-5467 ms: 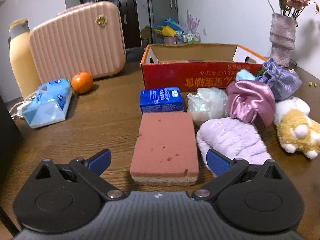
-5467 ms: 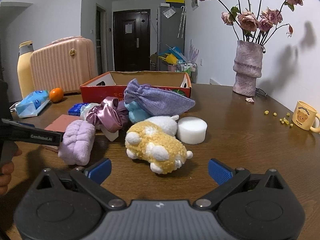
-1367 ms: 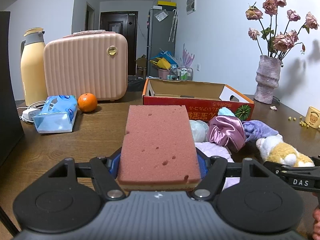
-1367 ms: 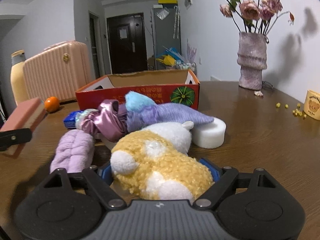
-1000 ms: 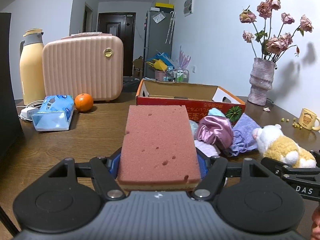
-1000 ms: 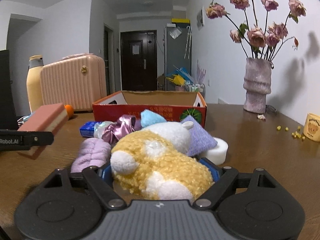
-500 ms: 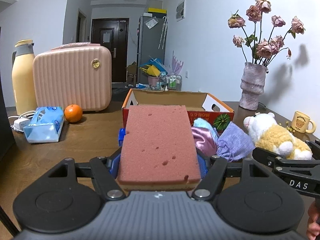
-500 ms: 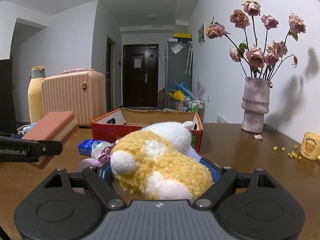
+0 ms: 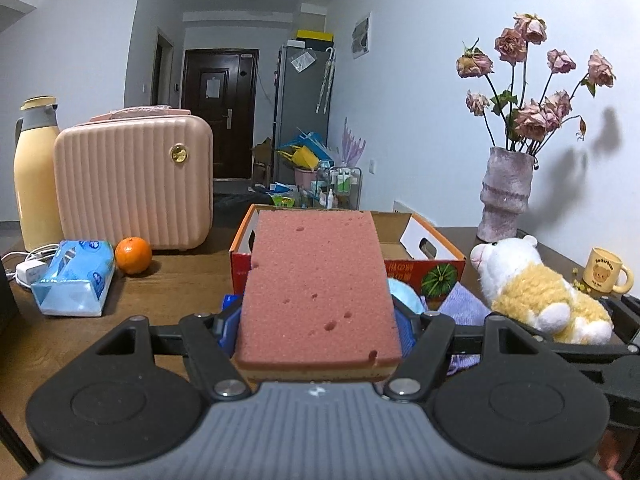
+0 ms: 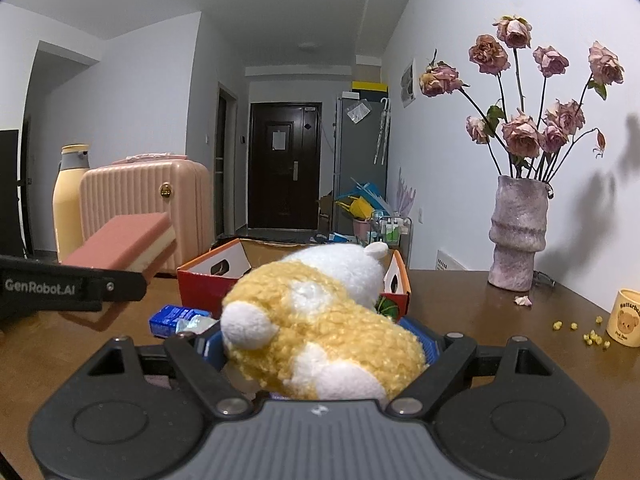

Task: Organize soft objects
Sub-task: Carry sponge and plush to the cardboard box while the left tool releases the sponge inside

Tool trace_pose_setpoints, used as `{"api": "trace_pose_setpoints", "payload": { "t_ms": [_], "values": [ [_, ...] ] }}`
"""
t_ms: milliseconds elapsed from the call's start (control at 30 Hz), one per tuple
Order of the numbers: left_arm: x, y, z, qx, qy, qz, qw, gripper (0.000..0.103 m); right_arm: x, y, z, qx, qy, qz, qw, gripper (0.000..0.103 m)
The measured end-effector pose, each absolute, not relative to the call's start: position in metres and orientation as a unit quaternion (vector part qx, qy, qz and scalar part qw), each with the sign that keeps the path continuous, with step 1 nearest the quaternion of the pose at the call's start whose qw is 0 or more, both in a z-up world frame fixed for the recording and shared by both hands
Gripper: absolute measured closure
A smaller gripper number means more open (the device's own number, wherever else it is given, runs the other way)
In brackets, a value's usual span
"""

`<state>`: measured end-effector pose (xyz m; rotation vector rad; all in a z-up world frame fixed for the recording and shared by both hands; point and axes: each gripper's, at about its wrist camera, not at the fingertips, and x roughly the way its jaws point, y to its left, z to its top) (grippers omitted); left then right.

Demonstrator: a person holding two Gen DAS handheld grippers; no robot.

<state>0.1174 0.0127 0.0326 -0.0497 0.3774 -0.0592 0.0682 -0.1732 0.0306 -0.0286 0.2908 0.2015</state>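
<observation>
My left gripper (image 9: 318, 326) is shut on a pink sponge (image 9: 320, 288) with a yellow underside, held above the table in front of the open red cardboard box (image 9: 440, 268). The right wrist view shows that sponge (image 10: 120, 246) raised at the left. My right gripper (image 10: 320, 344) is shut on a yellow-and-white plush toy (image 10: 320, 320), lifted off the table just short of the box (image 10: 208, 276). In the left wrist view the plush toy (image 9: 536, 292) hangs at the right. A purple cloth (image 9: 460, 304) and a light blue soft thing (image 9: 404, 292) lie below, partly hidden by the sponge.
A pink ribbed case (image 9: 132, 184), a yellow flask (image 9: 34, 176), an orange (image 9: 133, 255) and a blue tissue pack (image 9: 74, 278) stand at the left. A vase of dried roses (image 10: 518, 236) and a bear mug (image 10: 626, 318) with yellow crumbs are at the right. A blue carton (image 10: 172, 318) lies before the box.
Both grippers have risen and moved toward the box with the sponge and the plush toy still held. The soft things on the table have sunk lower in both views.
</observation>
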Motion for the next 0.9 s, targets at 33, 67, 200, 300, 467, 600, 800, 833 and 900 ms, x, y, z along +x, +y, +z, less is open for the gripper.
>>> {"api": "trace_pose_setpoints", "payload": {
  "t_ms": [33, 67, 200, 300, 467, 600, 800, 833, 900],
  "values": [
    [0.12, 0.012, 0.034, -0.026, 0.186, -0.029, 0.982, 0.032, 0.071, -0.173, 0.031, -0.015, 0.144, 0.1, 0.984, 0.018],
    [0.122, 0.011, 0.035, -0.026, 0.185, -0.028, 0.982, 0.032, 0.073, -0.172, 0.032, -0.015, 0.143, 0.1, 0.985, 0.018],
    [0.132, 0.009, 0.038, -0.028, 0.181, -0.028, 0.983, 0.032, 0.084, -0.171, 0.035, -0.017, 0.138, 0.099, 0.985, 0.018],
    [0.141, 0.008, 0.041, -0.028, 0.179, -0.028, 0.983, 0.032, 0.093, -0.17, 0.036, -0.017, 0.135, 0.098, 0.986, 0.018],
    [0.156, 0.008, 0.045, -0.032, 0.176, -0.022, 0.984, 0.032, 0.109, -0.169, 0.038, -0.017, 0.132, 0.093, 0.987, 0.018],
    [0.167, 0.007, 0.048, -0.033, 0.176, -0.018, 0.984, 0.032, 0.12, -0.167, 0.038, -0.015, 0.131, 0.093, 0.987, 0.018],
    [0.185, 0.005, 0.051, -0.037, 0.173, -0.013, 0.984, 0.032, 0.133, -0.164, 0.038, -0.017, 0.131, 0.093, 0.987, 0.018],
    [0.189, 0.004, 0.052, -0.037, 0.172, -0.012, 0.984, 0.032, 0.133, -0.164, 0.039, -0.017, 0.13, 0.093, 0.987, 0.018],
    [0.196, 0.004, 0.053, -0.038, 0.172, -0.01, 0.984, 0.032, 0.137, -0.163, 0.038, -0.018, 0.131, 0.094, 0.987, 0.018]
  ]
}}
